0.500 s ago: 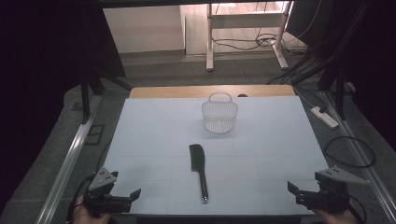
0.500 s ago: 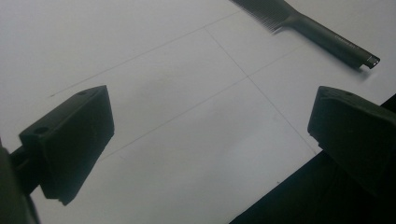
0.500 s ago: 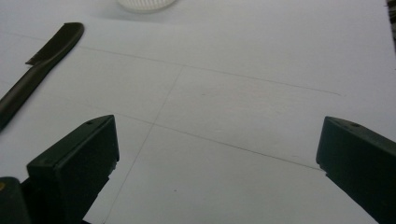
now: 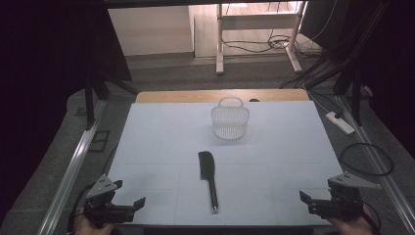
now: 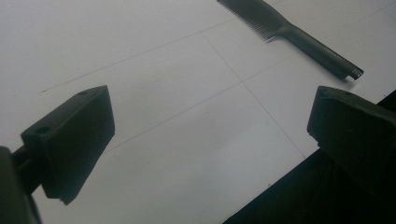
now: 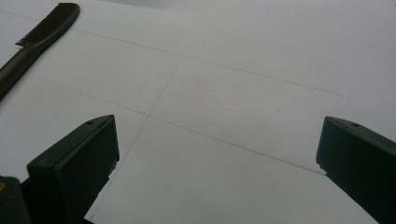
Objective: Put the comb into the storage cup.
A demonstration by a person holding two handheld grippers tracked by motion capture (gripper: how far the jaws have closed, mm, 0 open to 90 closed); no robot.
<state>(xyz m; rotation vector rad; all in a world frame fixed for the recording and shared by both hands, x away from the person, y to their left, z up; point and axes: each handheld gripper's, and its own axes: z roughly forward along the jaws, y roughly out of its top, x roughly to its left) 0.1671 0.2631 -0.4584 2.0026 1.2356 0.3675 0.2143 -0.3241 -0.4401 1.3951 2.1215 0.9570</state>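
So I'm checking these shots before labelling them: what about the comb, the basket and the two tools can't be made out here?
- Comb: its head end is cut by the top edge in the left gripper view; its handle runs off the left edge in the right gripper view.
- Basket: contents too small to tell in the high view.
- Left tool and right tool: the holding hands are cut by the bottom edge.

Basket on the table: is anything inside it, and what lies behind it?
The basket looks empty through its mesh, though its floor is hard to make out. Behind it the white mat ends at a bare wooden strip of the table.
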